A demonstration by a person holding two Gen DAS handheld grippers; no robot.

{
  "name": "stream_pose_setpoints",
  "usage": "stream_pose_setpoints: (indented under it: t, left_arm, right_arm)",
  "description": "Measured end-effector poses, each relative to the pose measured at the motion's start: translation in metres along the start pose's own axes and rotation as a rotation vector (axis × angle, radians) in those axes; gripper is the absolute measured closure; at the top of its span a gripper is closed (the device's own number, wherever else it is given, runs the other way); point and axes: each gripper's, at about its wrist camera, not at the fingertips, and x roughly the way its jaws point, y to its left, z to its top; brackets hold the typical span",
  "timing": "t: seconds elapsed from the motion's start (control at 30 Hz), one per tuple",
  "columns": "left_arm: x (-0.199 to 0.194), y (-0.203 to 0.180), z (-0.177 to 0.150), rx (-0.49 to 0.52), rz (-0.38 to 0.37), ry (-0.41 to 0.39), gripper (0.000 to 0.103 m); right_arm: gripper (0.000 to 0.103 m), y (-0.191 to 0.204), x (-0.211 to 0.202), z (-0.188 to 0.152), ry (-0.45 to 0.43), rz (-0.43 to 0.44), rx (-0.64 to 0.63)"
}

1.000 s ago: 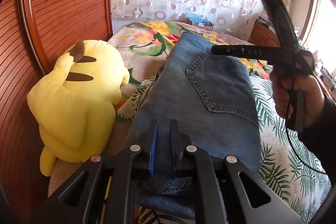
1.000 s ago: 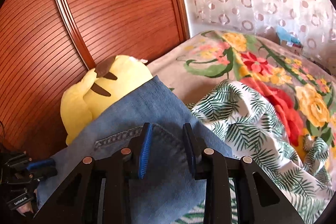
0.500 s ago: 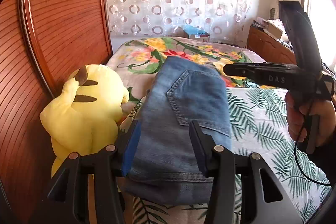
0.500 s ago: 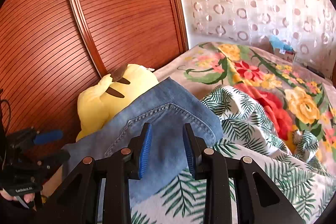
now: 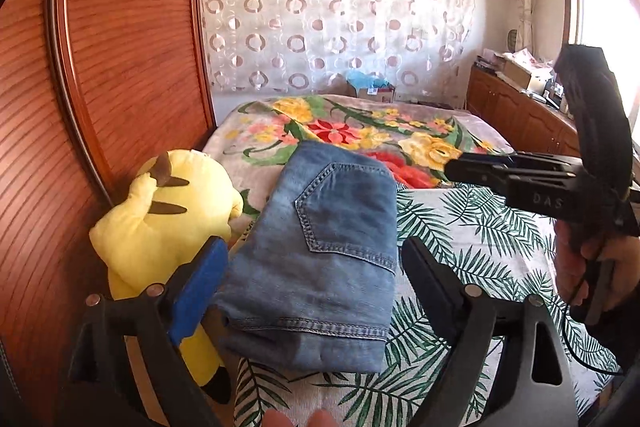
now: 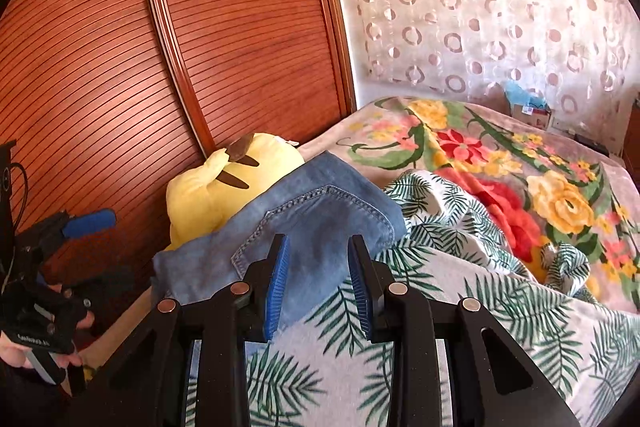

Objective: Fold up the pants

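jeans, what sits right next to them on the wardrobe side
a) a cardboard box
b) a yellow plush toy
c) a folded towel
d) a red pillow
b: the yellow plush leans by the wooden wardrobe door, right beside the folded jeans on the bed.

left tool (image 5: pixel 316 267) jaws just opened wide, right tool (image 6: pixel 318 259) ajar, empty
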Motion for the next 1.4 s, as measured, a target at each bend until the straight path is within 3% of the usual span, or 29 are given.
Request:
stream_pose_setpoints:
  t: [0.17, 0.4, 0.5, 0.9, 1.27, 1.4]
  left_arm:
    - [-0.018, -0.013, 0.000, 0.009, -0.002, -0.029, 0.014]
    - [-0.043, -0.043, -0.001, 0.033, 0.005, -0.066, 0.014]
    - [-0.051, -0.054, -0.004, 0.016, -0.025, -0.071, 0.014]
    - [-0.088, -0.123, -0.016, 0.064, -0.123, -0.089, 0.014]
    - [-0.130, -0.172, -0.020, 0.112, -0.104, -0.143, 0.014]
    - [-0.145, -0.183, -0.018, 0.117, -0.111, -0.177, 0.014]
  right_arm:
    - [0.070, 0.004, -0.036, -0.014, -0.019, -0.028, 0.008]
    - [0.053, 0.016, -0.108, -0.038, -0.089, -0.077, 0.009]
    - [0.048, 0.021, -0.139, -0.050, -0.119, -0.117, 0.007]
    - [0.047, 0.043, -0.253, -0.110, -0.193, -0.259, 0.091]
    - [0.047, 0.077, -0.323, -0.140, -0.260, -0.431, 0.113]
    - [0.047, 0.095, -0.336, -0.148, -0.278, -0.455, 0.121]
